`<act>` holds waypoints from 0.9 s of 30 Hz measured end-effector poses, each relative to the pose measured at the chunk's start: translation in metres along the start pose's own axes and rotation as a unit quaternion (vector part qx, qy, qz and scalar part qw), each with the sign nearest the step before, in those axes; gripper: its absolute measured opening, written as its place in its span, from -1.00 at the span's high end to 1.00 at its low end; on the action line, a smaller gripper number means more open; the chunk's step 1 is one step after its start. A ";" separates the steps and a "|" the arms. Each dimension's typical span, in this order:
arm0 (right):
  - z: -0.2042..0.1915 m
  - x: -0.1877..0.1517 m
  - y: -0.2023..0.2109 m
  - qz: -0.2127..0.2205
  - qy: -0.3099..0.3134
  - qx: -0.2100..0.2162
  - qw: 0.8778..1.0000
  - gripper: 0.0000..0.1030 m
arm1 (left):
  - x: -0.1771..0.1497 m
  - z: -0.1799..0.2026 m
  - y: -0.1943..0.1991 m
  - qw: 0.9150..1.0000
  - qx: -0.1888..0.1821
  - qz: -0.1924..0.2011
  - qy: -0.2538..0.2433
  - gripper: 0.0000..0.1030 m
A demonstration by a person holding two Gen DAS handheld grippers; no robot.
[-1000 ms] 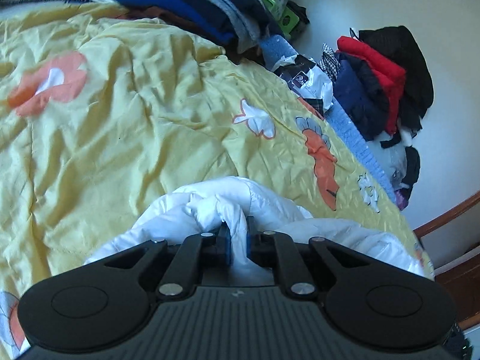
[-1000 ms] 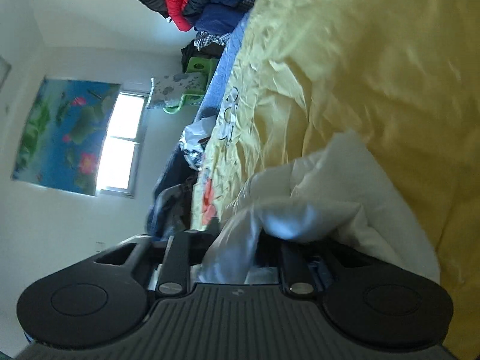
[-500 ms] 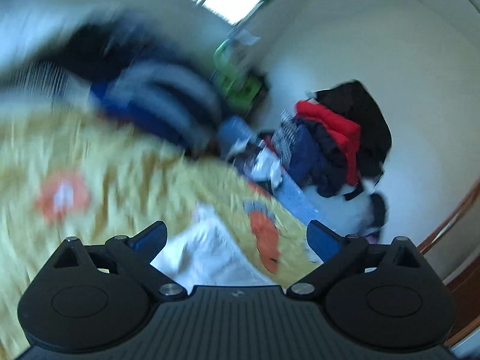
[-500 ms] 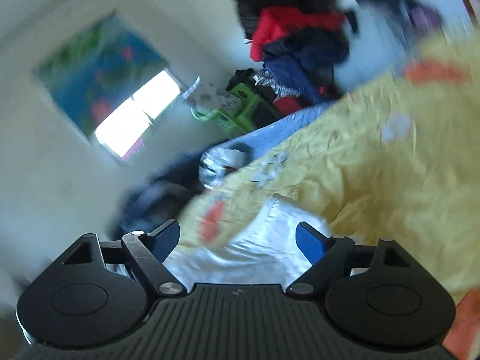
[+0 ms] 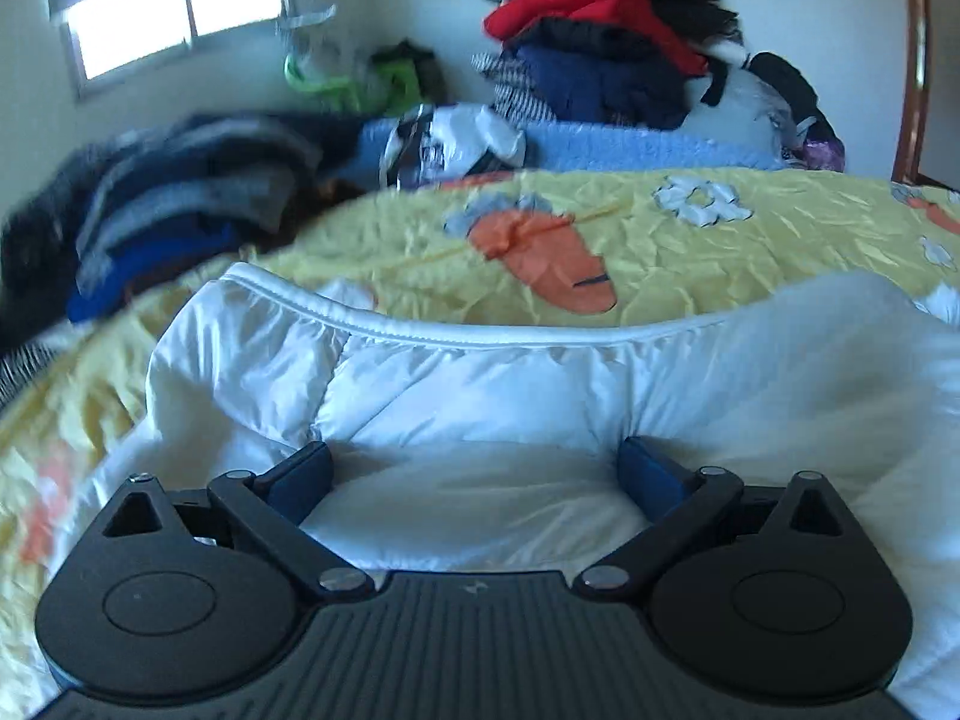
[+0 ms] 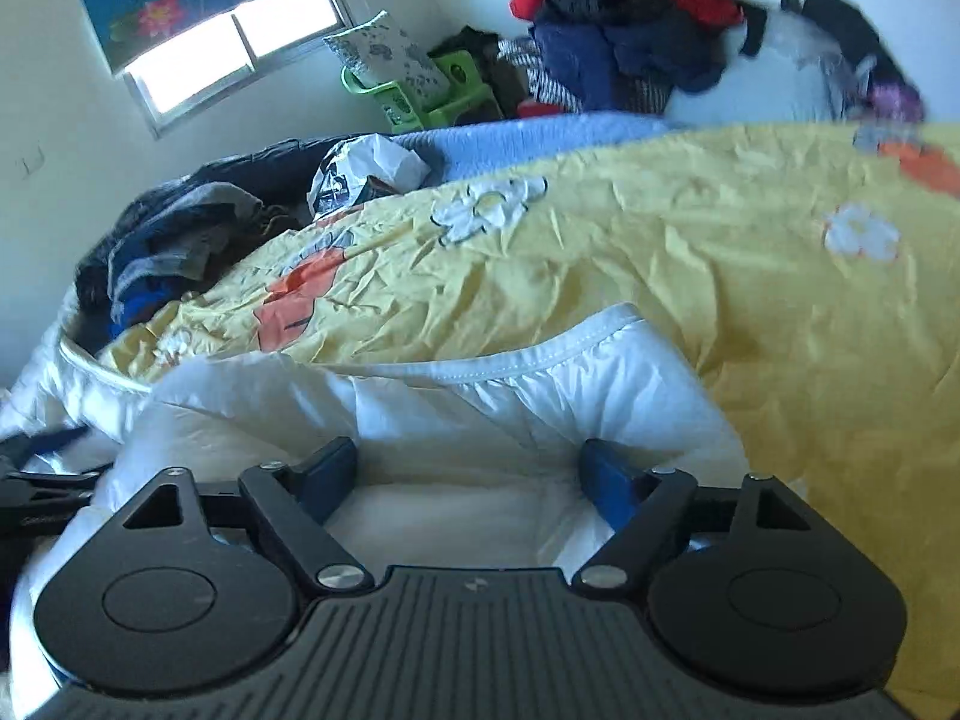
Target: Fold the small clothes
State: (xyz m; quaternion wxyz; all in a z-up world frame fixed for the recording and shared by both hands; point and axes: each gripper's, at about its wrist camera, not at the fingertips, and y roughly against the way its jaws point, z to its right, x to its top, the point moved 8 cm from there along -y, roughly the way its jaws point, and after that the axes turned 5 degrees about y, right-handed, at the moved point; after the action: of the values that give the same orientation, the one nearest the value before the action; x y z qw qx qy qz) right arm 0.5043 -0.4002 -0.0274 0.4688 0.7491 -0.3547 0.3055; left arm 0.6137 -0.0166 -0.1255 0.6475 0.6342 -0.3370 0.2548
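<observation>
White garment (image 5: 480,384) on quilt (image 5: 720,240); L gripper (image 5: 474,480) & R gripper (image 6: 468,477) both released. Pinch waistband corners evenly before folding.

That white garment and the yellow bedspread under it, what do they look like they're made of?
White garment: thin, slightly shiny woven cloth, perhaps polyester; it gleams on its fine creases, with a stitched, gathered band. Yellow bedspread: matte printed cotton, probably; crinkled all over, no sheen.

Both wrist cameras sit low and close, facing forward between their spread jaws over the crumpled white elastic-edged garment (image 5: 480,384) (image 6: 540,396). Both views share the yellow flower-print bedspread (image 5: 690,252) (image 6: 660,252) and bright window (image 5: 174,12) (image 6: 240,42) beyond the jaws.
</observation>
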 end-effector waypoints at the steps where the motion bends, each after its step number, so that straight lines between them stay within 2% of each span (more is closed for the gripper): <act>1: 0.004 -0.002 -0.001 0.002 -0.007 0.008 1.000 -0.63 | -0.001 -0.001 -0.005 1.000 -0.006 -0.009 0.007 -1.00; 4: 0.009 -0.005 -0.003 0.012 -0.014 0.026 1.000 -0.63 | -0.008 -0.003 -0.015 1.000 -0.013 -0.020 0.019 -1.00; 7: 0.007 -0.003 -0.005 0.014 -0.006 0.022 1.000 -0.65 | -0.008 -0.001 -0.015 1.000 0.002 -0.014 0.016 -1.00; 9: 0.007 0.001 0.004 0.015 -0.010 0.004 1.000 -0.58 | -0.006 0.000 0.001 1.000 0.019 0.013 0.000 -1.00; 10: 0.010 0.005 0.017 0.034 -0.031 -0.004 0.999 -0.55 | -0.005 -0.002 0.014 0.999 0.021 0.032 0.000 -1.00; 12: 0.016 0.007 0.057 0.089 -0.091 0.018 0.992 -0.57 | -0.004 -0.013 0.054 0.996 0.003 0.083 0.035 -1.00; 13: 0.017 0.005 0.079 0.109 -0.110 0.038 0.987 -0.66 | -0.006 -0.022 0.079 0.992 -0.013 0.110 0.063 -1.00; 15: 0.019 -0.009 0.132 0.135 -0.141 0.073 0.978 -0.81 | -0.016 -0.046 0.127 0.982 -0.029 0.144 0.122 -1.00; 16: 0.020 -0.022 0.158 0.147 -0.157 0.087 0.973 -0.91 | -0.026 -0.060 0.149 0.974 -0.037 0.158 0.160 -1.00; 19: 0.032 -0.077 0.219 0.161 -0.236 0.121 0.951 -0.96 | -0.075 -0.100 0.198 0.944 -0.048 0.163 0.283 -1.00; 20: 0.037 -0.097 0.230 0.154 -0.264 0.132 0.943 -0.96 | -0.095 -0.109 0.204 0.935 -0.047 0.149 0.319 -1.00; 23: 0.042 -0.150 0.245 0.126 -0.337 0.146 0.922 -0.94 | -0.145 -0.125 0.200 0.915 -0.028 0.079 0.395 -1.00; 25: 0.037 -0.172 0.241 0.103 -0.358 0.153 0.915 -0.93 | -0.163 -0.130 0.190 0.902 -0.023 0.049 0.427 -1.00; 27: 0.031 -0.185 0.232 0.089 -0.364 0.143 0.916 -0.90 | -0.173 -0.131 0.181 0.888 -0.020 0.023 0.458 -1.00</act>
State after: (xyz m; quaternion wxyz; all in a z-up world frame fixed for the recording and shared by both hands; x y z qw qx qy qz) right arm 0.2145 -0.4556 -0.0725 0.1657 0.8326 -0.5190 0.0994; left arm 0.3803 0.1427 -0.1358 0.7365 0.4259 -0.0224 0.5250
